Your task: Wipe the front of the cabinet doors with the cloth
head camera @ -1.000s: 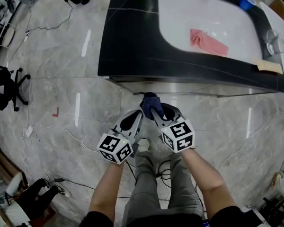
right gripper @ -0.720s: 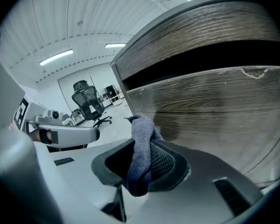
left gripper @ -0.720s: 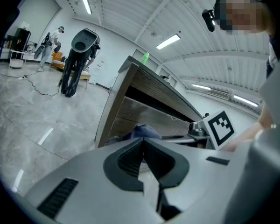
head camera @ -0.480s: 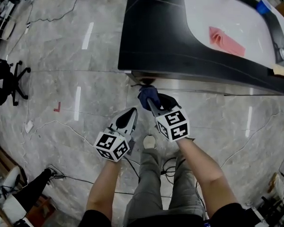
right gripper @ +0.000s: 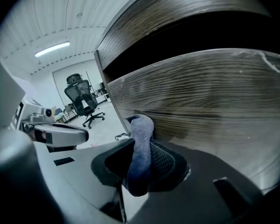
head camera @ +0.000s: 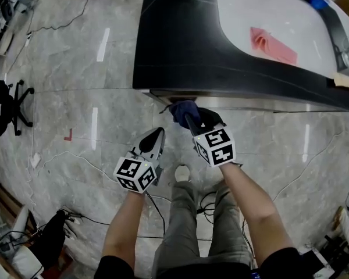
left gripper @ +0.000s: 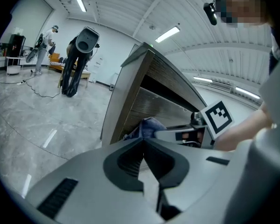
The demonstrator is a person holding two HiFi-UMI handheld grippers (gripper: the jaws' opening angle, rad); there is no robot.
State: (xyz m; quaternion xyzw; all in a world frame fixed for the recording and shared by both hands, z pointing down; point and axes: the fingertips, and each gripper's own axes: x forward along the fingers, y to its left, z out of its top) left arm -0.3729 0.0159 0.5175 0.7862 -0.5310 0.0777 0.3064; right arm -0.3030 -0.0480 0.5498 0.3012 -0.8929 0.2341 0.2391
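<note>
Nearest, the person's forearms reach forward over grey trousers and a pale shoe point(head camera: 182, 173) on the grey stone floor point(head camera: 75, 97). The left gripper point(head camera: 155, 136) hangs just short of the cabinet, to the left of the other gripper. Its jaws are together with nothing between them. The right gripper point(head camera: 190, 121) is a little farther forward and its jaws are clamped on the dark blue cloth point(head camera: 182, 109). The cloth bulges out past the jaw tips at the cabinet's near face, close to its left end.

Beyond lies the black countertop point(head camera: 174, 34) with a white basin point(head camera: 250, 10) sunk into it. A pink cloth point(head camera: 272, 45) lies crumpled in the basin, toward its right. A blue cup point(head camera: 318, 0) stands at the basin's far right edge; its contents cannot be made out.

The head view shows only the counter's top, not the door fronts. The right gripper view shows them: the wood-grain cabinet door point(right gripper: 214, 97) fills that view, and the cloth's free end lies against it near its left edge. That view also shows a black office chair point(right gripper: 84, 101) far off. The left gripper view alone shows a distant standing person point(left gripper: 46, 45).
</note>
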